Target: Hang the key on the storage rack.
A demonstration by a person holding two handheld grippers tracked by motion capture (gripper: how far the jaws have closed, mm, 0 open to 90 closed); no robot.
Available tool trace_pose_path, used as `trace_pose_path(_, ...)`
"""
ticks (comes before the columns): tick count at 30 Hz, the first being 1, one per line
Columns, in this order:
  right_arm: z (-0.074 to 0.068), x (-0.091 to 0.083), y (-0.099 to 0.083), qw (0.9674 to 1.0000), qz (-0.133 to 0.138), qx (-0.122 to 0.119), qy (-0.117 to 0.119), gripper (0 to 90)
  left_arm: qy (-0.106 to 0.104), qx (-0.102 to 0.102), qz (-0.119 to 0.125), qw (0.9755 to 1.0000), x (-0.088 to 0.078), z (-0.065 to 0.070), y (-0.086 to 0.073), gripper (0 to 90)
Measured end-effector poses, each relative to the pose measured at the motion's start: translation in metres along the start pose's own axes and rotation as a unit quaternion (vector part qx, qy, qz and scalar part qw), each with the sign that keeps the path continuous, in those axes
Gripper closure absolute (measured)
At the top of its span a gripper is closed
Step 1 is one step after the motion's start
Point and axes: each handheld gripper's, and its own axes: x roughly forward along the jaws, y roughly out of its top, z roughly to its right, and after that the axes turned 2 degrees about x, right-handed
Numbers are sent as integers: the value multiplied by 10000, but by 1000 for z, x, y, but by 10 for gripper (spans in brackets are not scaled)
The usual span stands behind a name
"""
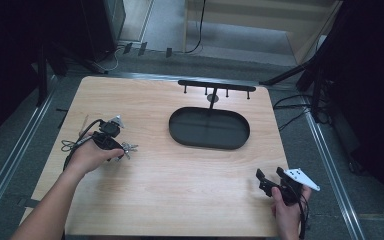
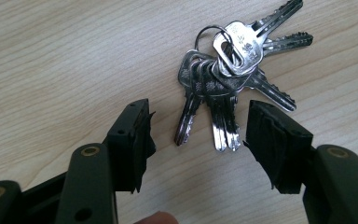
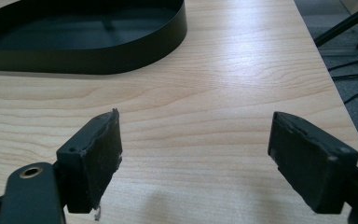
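A bunch of silver keys (image 2: 228, 79) on a ring lies flat on the wooden table (image 1: 180, 175); in the high view the keys (image 1: 128, 147) sit at the left. My left gripper (image 2: 198, 135) hangs open just over them, its jaws either side of the key blades without touching. A black oval tray (image 1: 209, 128) with a hook stand (image 1: 215, 88) behind it sits at the table's middle back. My right gripper (image 1: 270, 175) is open near the front right corner, holding nothing; from its own view the right gripper (image 3: 193, 154) points at the tray (image 3: 84, 32).
The table's right edge (image 3: 335, 88) runs close beside the right gripper, with floor and cables beyond. Metal rails flank the table on both sides. Bare wood lies between the two hands.
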Motion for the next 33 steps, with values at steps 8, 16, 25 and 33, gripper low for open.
trace_pose_path(8, 0, 0, 0, 10000, -3, 12, 10, 171, -86, 64, -89, 9999, 3, -3, 1, 618)
trace_pose_path(16, 0, 0, 0, 10000, 2, 26, 11, 172, -387, 406, -82, 9984, 2, -3, 2, 841)
trace_pose_path(25, 1, 0, 0, 10000, -7, 24, 15, 171, -552, 506, 353, 9966, -37, -3, 11, 844)
trace_pose_path(33, 1, 0, 0, 10000, -10, 23, 13, 171, -474, 710, 599, 9945, -80, 9, 31, 844)
